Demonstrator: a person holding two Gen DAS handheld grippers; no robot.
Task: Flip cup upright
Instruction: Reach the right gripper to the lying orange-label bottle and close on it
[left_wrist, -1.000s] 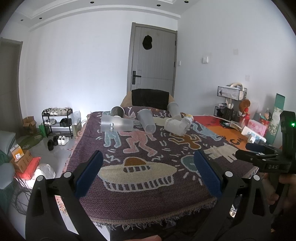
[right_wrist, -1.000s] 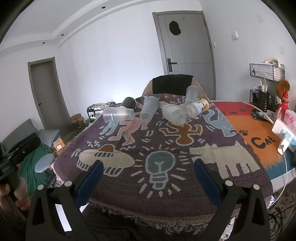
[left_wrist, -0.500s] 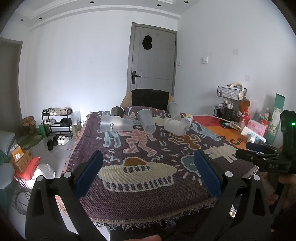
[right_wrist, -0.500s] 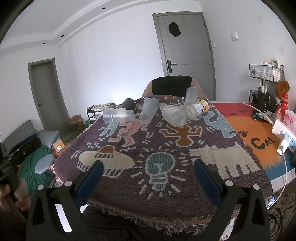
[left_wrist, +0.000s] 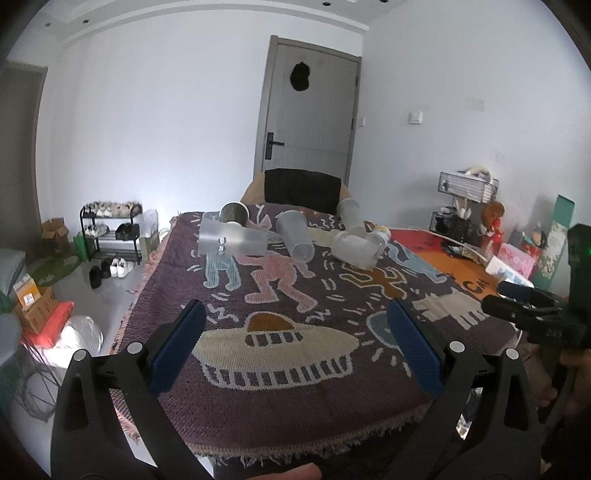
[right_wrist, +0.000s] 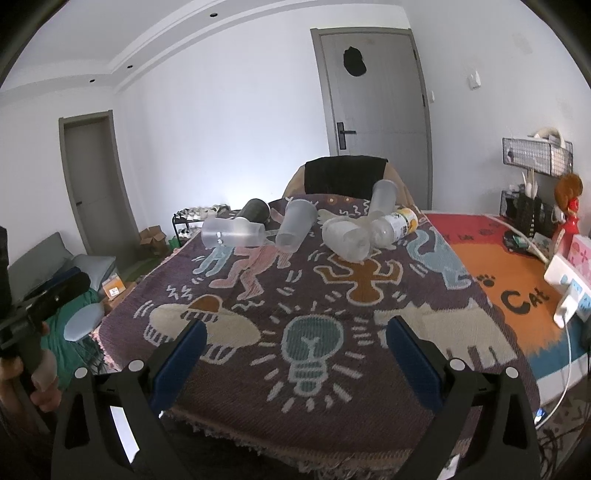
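Observation:
Several cups lie on their sides at the far end of a patterned blanket (left_wrist: 280, 295): a frosted cup (left_wrist: 231, 240) at left, a metal cup (left_wrist: 233, 213) behind it, a clear cup (left_wrist: 295, 240) in the middle, and more frosted cups (left_wrist: 354, 249) at right. The right wrist view shows the same frosted cup (right_wrist: 232, 236), dark metal cup (right_wrist: 254, 211), middle cup (right_wrist: 295, 230) and right cluster (right_wrist: 347, 242). My left gripper (left_wrist: 295, 347) is open and empty above the near blanket edge. My right gripper (right_wrist: 295, 354) is open and empty, also near the front edge.
An orange mat (right_wrist: 517, 280) with a power strip (right_wrist: 569, 284) and cable lies to the right. A black chair back (right_wrist: 345, 177) stands behind the cups. A shoe rack (left_wrist: 110, 229) and boxes sit on the floor at left. A wire basket (left_wrist: 467, 184) stands at far right.
Both grippers have drifted very slightly; the view in the right wrist has shifted a little. The cups have not moved.

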